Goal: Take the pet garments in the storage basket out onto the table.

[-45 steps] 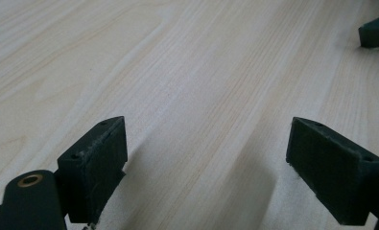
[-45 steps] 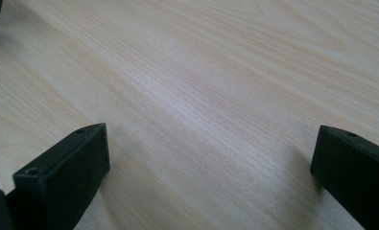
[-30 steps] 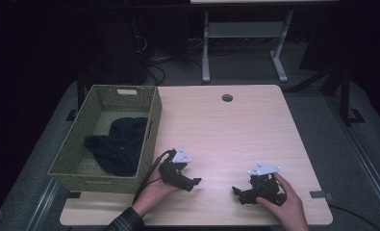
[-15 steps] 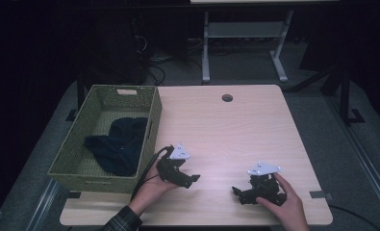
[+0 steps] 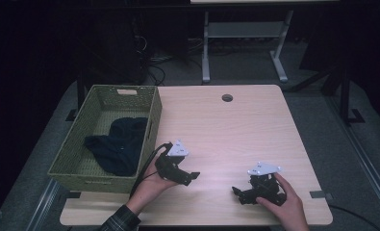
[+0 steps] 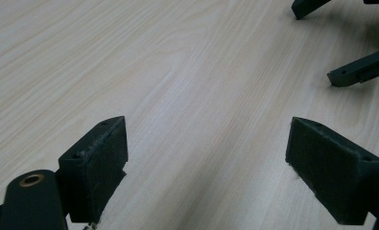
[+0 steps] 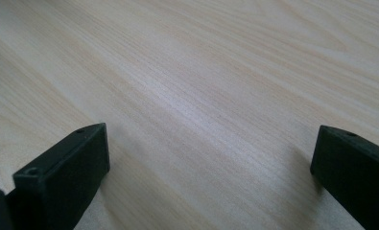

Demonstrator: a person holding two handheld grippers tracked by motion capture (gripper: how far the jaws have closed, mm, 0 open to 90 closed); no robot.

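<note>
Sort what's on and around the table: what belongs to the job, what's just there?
In play: left gripper and right gripper, both open and empty; dark cloth in the green basket.
Just there: table's cable hole; metal stand behind.

The table [image 5: 255, 125] is seen from above and from the person's side in the high view, looking forward and down. Close above the bare wood ahead of each gripper's spread jaws, both gripper views are set low. The right gripper [image 6: 343, 43] is caught farther off in the left gripper view.
</note>
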